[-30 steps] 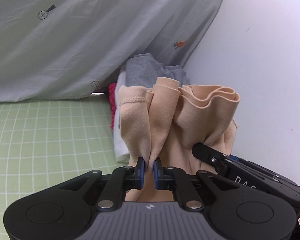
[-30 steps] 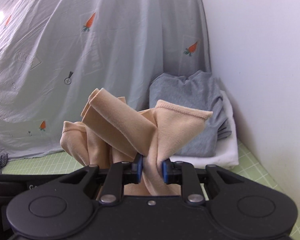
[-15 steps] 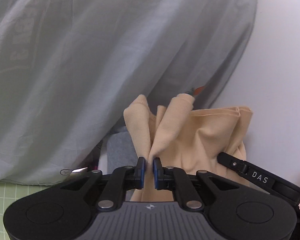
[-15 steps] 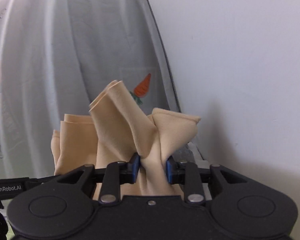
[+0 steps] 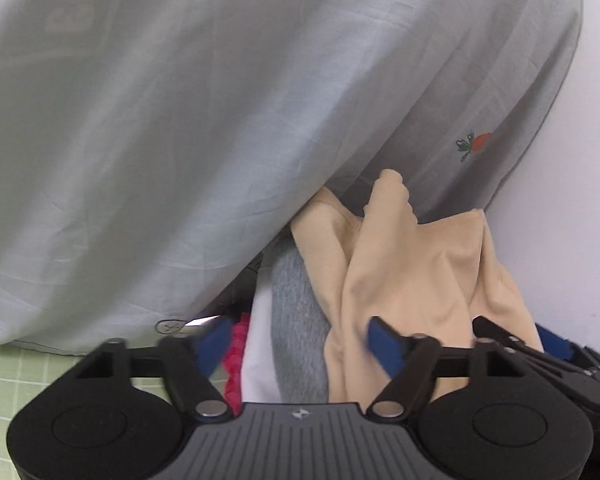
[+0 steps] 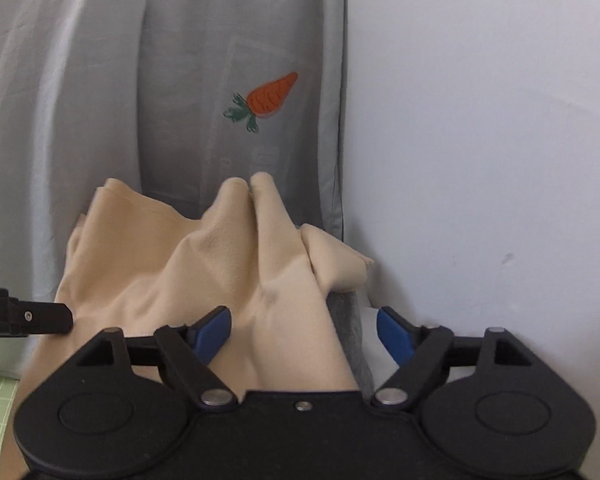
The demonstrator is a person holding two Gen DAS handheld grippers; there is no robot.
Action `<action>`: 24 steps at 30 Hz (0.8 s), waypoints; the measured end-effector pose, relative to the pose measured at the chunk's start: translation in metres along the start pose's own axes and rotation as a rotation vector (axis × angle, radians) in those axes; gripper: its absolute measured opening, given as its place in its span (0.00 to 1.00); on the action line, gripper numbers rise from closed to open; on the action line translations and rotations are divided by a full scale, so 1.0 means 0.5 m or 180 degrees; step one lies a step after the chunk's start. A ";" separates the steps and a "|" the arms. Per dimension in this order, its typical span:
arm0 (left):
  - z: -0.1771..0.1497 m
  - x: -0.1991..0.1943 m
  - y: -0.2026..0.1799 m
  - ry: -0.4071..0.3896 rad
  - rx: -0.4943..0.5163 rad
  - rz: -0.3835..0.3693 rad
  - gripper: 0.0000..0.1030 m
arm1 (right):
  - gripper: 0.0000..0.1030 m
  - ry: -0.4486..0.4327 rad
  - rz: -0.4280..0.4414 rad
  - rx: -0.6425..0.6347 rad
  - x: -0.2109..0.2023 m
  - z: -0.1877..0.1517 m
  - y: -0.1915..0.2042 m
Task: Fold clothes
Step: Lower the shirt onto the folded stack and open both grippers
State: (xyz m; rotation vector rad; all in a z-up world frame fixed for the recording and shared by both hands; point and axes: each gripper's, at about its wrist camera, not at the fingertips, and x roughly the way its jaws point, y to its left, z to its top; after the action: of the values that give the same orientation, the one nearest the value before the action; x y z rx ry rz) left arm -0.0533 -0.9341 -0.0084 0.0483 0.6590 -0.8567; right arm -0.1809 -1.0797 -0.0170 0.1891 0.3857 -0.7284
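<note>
We are holding both the left gripper (image 5: 296, 342) and right gripper (image 6: 304, 330) with jaws wide over the peach garment (image 6: 204, 276), now lying bunched on the far-right clothes stack (image 5: 296, 320), so the placing step looks complete and backing away comes next.

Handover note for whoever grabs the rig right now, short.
Left gripper: open, holds nothing.
Right gripper: open, holds nothing.
Beige garment: bunched between both sets of fingers, lying on the stack by the white wall, over the grey garment and the white one.
Done: beige piece dropped on the stack.
Left: it looks rumpled, so probably smooth it or tidy its edges; then back both grippers out.
</note>
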 end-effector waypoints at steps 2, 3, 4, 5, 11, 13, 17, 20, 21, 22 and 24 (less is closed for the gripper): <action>-0.019 -0.052 -0.001 -0.0079 0.0104 -0.0085 0.89 | 0.94 -0.0066 0.0092 -0.0056 -0.048 -0.005 -0.005; -0.031 -0.078 -0.001 -0.0069 0.0097 -0.0119 0.95 | 0.98 -0.0081 0.0125 -0.0075 -0.075 -0.007 -0.008; -0.042 -0.104 -0.001 -0.0060 0.0090 -0.0153 1.00 | 0.99 -0.0093 0.0144 -0.0087 -0.110 -0.010 -0.005; -0.055 -0.131 -0.002 -0.0057 0.0064 -0.0161 1.00 | 0.99 -0.0079 0.0132 -0.0078 -0.143 -0.015 -0.003; -0.141 -0.287 0.002 -0.0012 -0.0141 -0.0260 1.00 | 1.00 0.0085 0.0123 0.0163 -0.313 -0.053 0.008; -0.175 -0.328 -0.003 0.0011 -0.0030 -0.0214 1.00 | 1.00 0.0194 0.0177 0.0326 -0.355 -0.074 0.005; -0.241 -0.399 -0.010 0.0106 0.0155 -0.0073 1.00 | 1.00 0.0294 0.0103 0.0266 -0.450 -0.131 0.007; -0.279 -0.437 -0.009 0.0217 0.0146 -0.0096 1.00 | 1.00 0.0393 0.0059 0.0239 -0.503 -0.169 0.010; -0.290 -0.448 -0.009 0.0246 0.0150 -0.0102 1.00 | 1.00 0.0420 0.0038 0.0227 -0.521 -0.180 0.012; -0.301 -0.458 -0.010 0.0266 0.0169 -0.0104 1.00 | 1.00 0.0447 0.0017 0.0215 -0.539 -0.192 0.014; -0.320 -0.480 -0.015 0.0273 0.0264 -0.0094 1.00 | 1.00 0.0493 -0.0014 0.0210 -0.563 -0.210 0.016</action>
State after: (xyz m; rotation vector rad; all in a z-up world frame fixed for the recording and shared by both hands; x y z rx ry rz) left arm -0.2546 -0.7276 -0.0013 0.1509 0.7058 -0.9140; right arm -0.3961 -0.8705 0.0018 0.3081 0.5100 -0.7334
